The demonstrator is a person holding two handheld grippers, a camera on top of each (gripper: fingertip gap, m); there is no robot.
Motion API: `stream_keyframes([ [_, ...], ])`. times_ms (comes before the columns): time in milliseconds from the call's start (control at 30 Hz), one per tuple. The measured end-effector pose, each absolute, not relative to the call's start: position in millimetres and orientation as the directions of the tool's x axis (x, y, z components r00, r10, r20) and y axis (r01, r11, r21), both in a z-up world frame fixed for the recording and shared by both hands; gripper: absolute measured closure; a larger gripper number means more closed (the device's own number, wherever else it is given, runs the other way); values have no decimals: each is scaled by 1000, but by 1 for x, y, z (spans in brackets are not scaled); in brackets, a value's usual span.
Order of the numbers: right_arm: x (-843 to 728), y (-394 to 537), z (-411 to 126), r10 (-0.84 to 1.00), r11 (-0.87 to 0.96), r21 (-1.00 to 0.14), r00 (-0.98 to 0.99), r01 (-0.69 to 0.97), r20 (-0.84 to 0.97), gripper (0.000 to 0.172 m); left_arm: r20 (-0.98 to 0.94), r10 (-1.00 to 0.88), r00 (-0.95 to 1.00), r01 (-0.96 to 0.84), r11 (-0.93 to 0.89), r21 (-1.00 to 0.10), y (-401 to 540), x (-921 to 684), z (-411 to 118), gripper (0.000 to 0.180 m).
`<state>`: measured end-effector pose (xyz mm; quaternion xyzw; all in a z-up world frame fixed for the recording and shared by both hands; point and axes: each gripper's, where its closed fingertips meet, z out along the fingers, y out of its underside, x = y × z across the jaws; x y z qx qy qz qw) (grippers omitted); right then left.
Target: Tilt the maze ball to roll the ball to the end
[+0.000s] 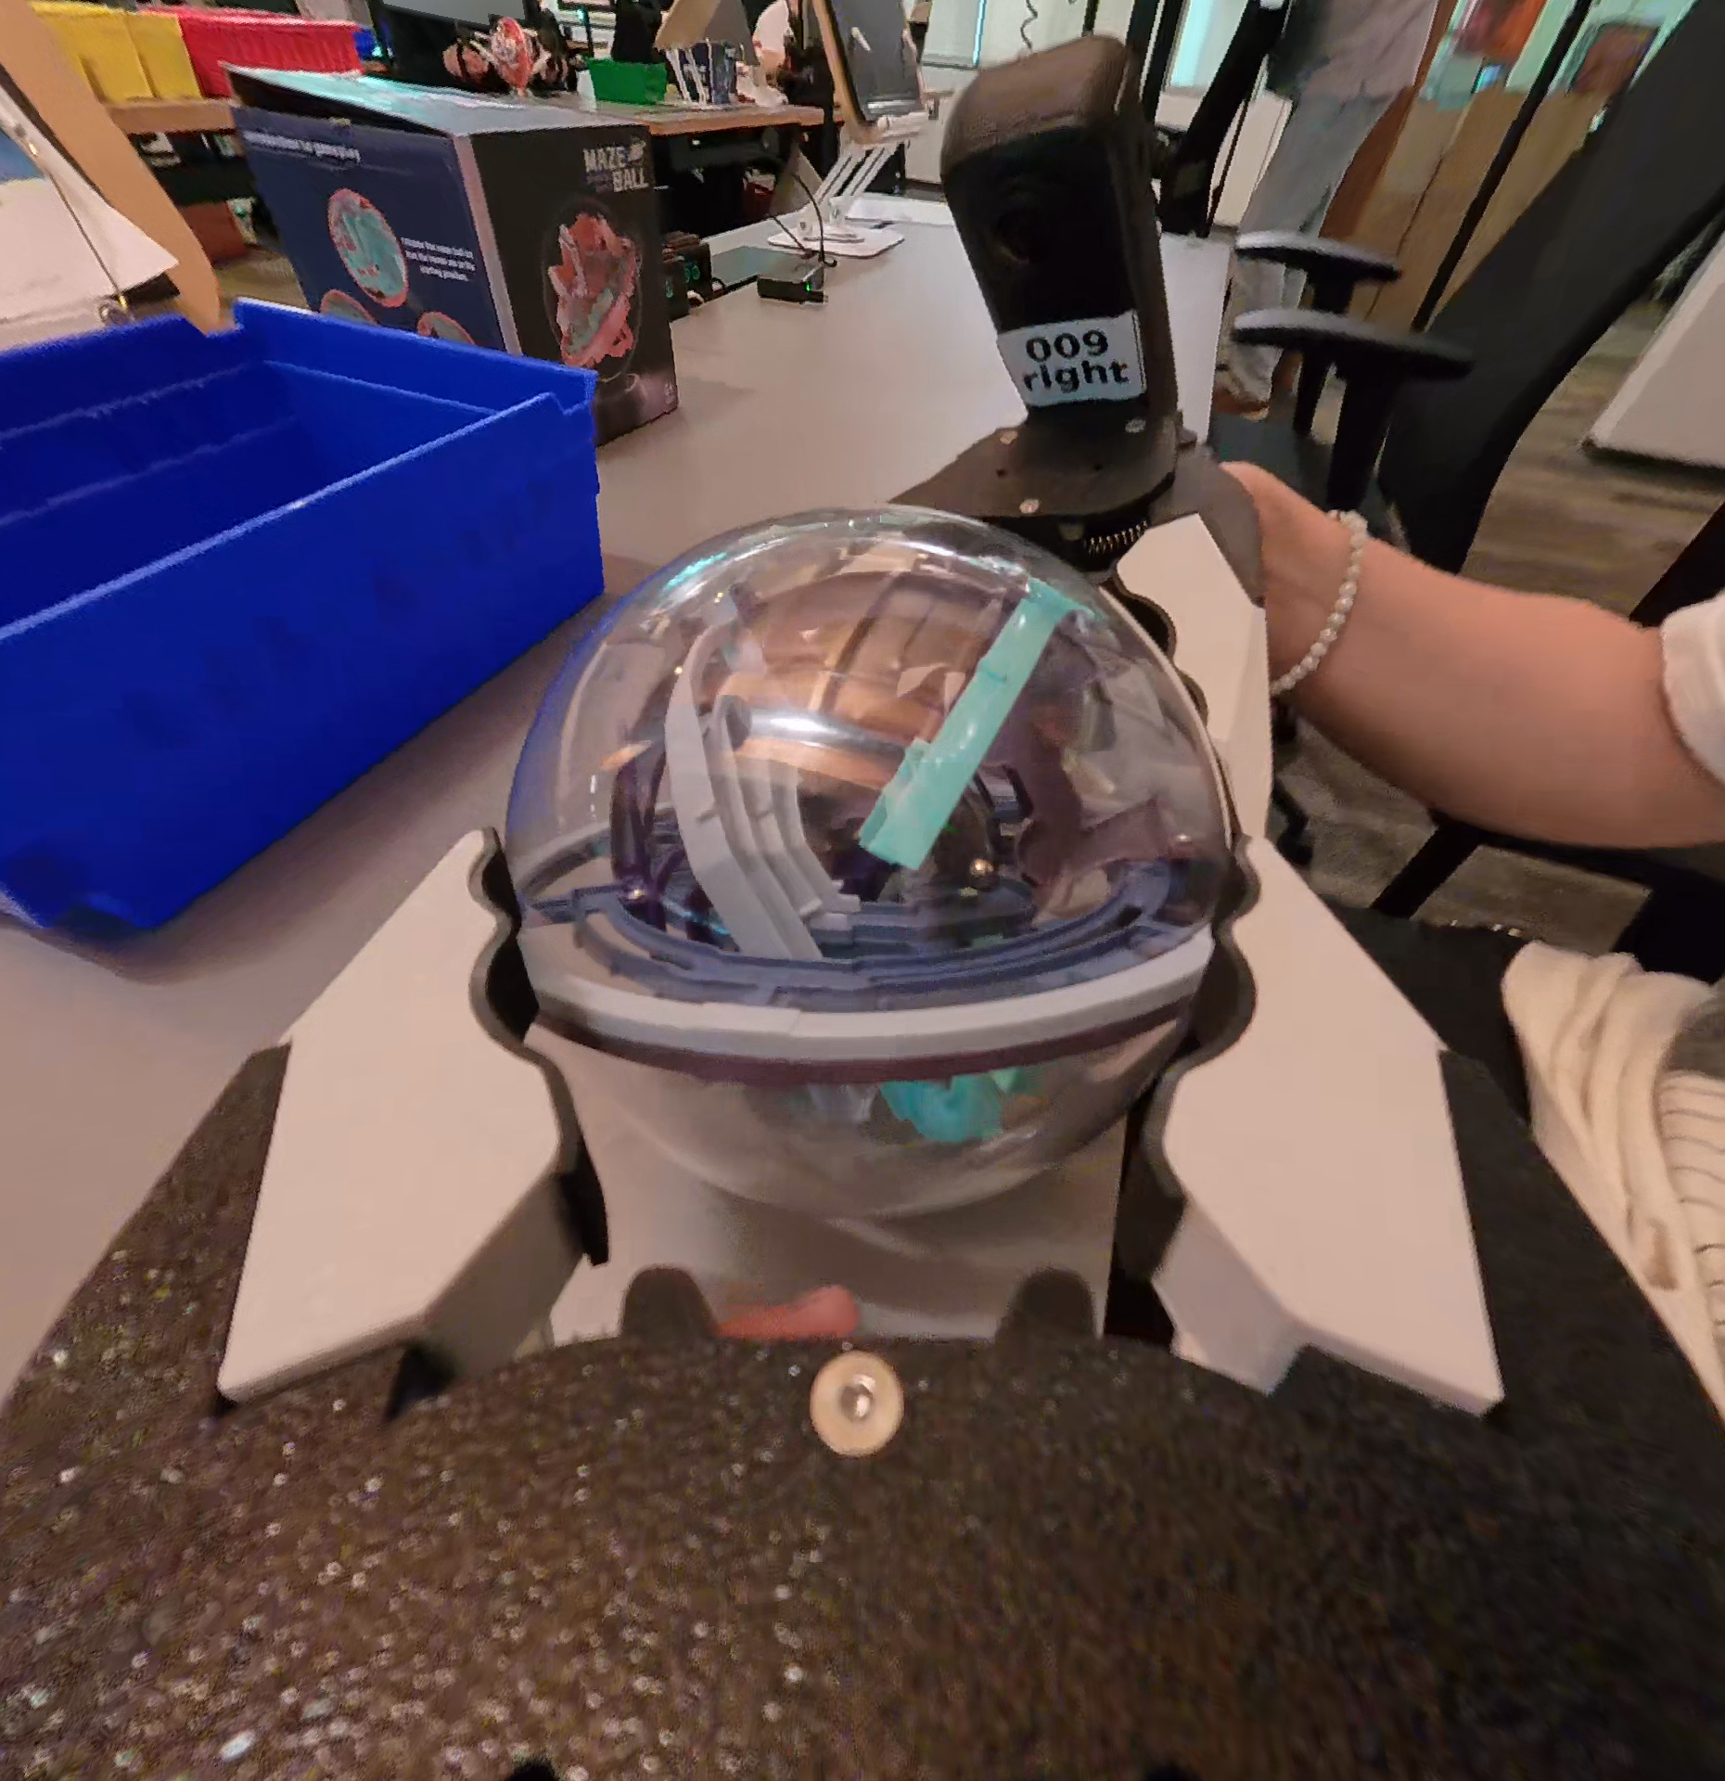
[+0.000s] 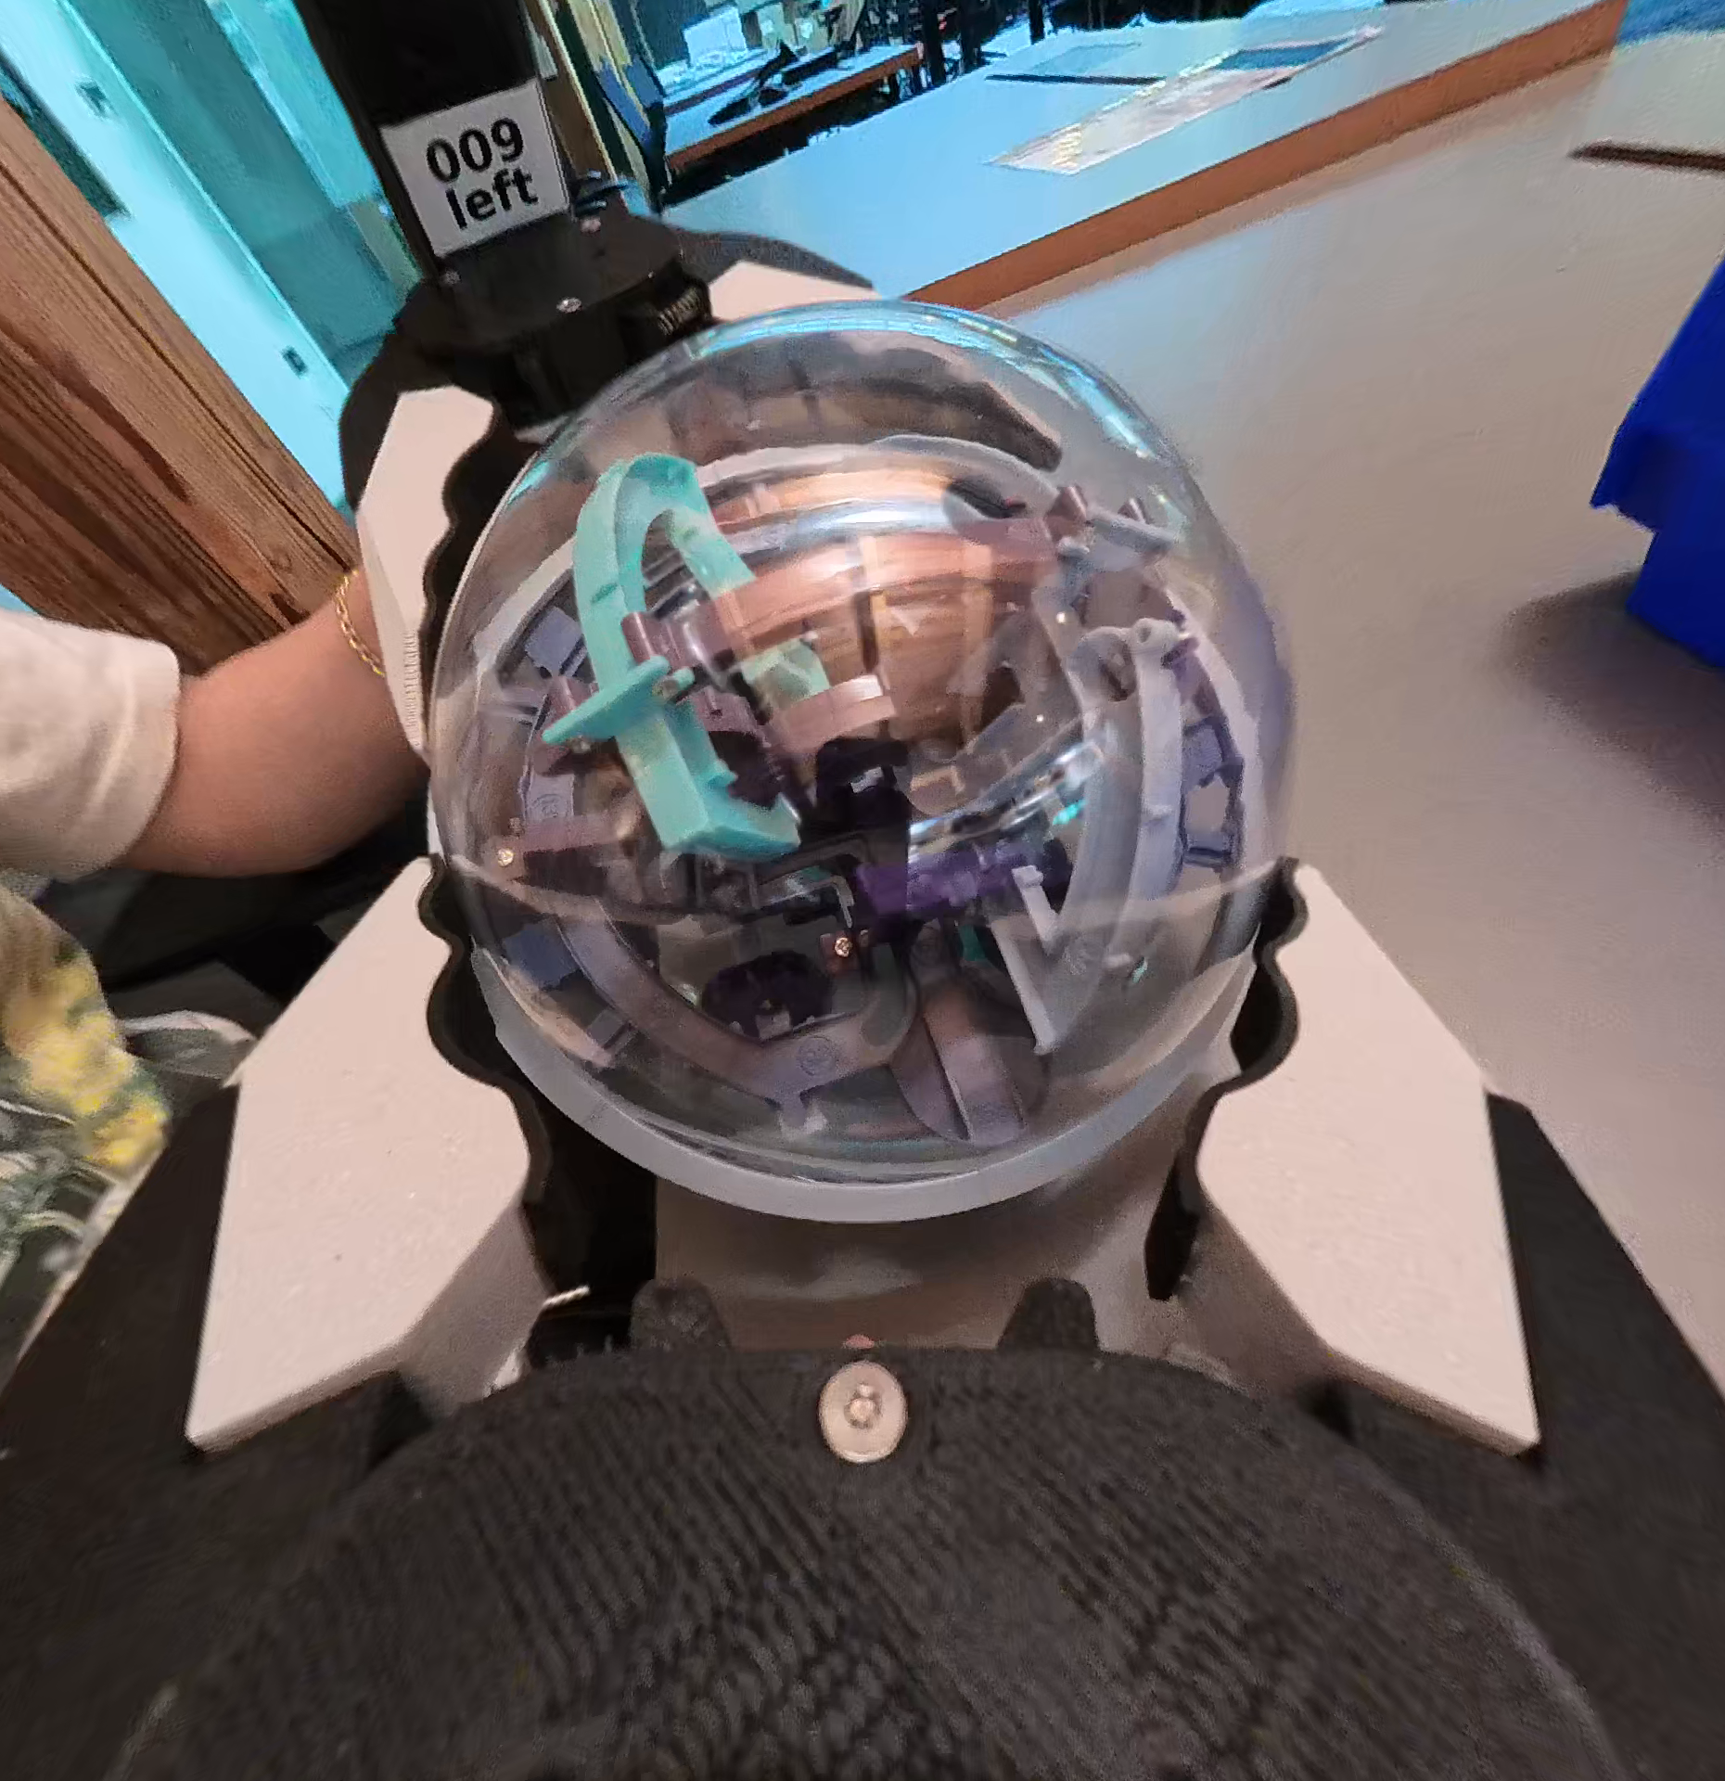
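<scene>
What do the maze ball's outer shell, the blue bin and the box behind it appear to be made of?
Maze ball shell: clear, glossy hard plastic, judging by glare streaks and the visible inner tracks. Blue bin: opaque moulded plastic with a slight sheen and ribbed walls. Box: probably printed cardboard, with crisp folded edges and a matte face.

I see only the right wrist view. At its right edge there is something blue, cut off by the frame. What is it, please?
Observer: It is an open blue bin on the table, with low dividers inside. I see nothing in it.
Operator: Does anything stand behind it?
Observer: Yes, a dark box with a picture of a maze ball on it stands just behind the bin.
Operator: From here I see only the back of the left gripper. Does it hold the ball?
Observer: Yes. The left gripper has its jaws on both sides of the maze ball, and its black pads press on the clear shell.
</scene>
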<state>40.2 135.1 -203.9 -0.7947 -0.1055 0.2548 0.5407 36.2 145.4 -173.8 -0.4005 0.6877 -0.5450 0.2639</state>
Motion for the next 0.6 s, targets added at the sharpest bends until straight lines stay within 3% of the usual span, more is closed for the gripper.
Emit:
stream_keyframes([
  [233, 48, 139, -200, 402, -386, -904, 849, -182, -343, 22, 152, -851, -503, -286, -2, -958, 155, 41, -175, 44],
  [600, 56, 137, -181, 435, -187, -982, 896, -5, -88, 22, 203, -853, -481, -352, -23, -936, 156, 43, -187, 44],
])
